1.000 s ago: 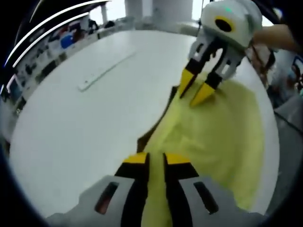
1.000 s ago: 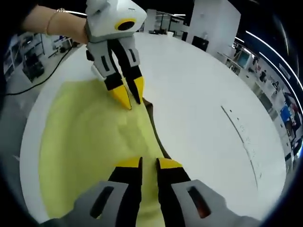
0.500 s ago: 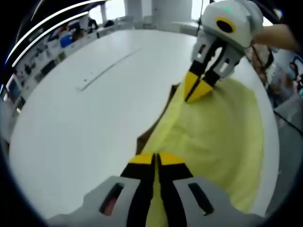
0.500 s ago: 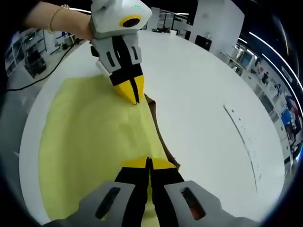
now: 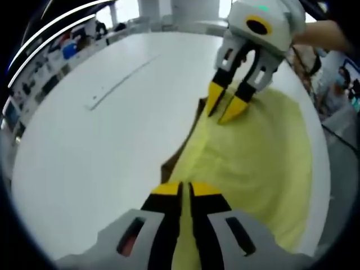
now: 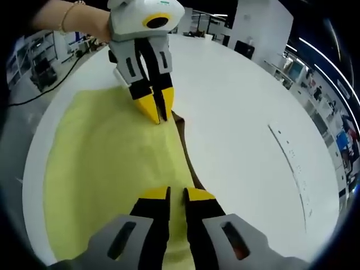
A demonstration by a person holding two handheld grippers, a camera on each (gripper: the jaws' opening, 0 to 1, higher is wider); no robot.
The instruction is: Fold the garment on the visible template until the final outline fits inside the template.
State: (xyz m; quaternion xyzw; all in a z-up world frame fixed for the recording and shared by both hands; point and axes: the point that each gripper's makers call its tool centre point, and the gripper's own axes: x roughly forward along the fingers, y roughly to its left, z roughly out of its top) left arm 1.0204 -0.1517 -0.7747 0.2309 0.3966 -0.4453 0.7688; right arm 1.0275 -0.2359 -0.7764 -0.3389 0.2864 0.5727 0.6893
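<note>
- Garment (image 5: 253, 163) — a yellow cloth lying flat on a round white table (image 5: 95, 146), with a brown edge (image 6: 188, 152) showing along one side.
- Left gripper (image 5: 184, 191): yellow tips nearly pressed together, a slim gap left, over the cloth's edge.
- Right gripper (image 6: 176, 195): tips slightly spread above the cloth.
- A thin line (image 6: 292, 163) marks the bare table well apart from the cloth.
- Shelves and screens ring the room behind.

1. A white round table (image 5: 84, 146) carries everything.
2. A thin pale strip (image 5: 121, 84) lies flat near the table's far edge.
3. Shelves (image 5: 39, 67) and cluttered desks (image 6: 329, 107) stand beyond the table's rim.
4. A dark cable (image 6: 42, 93) trails off the table's edge.
</note>
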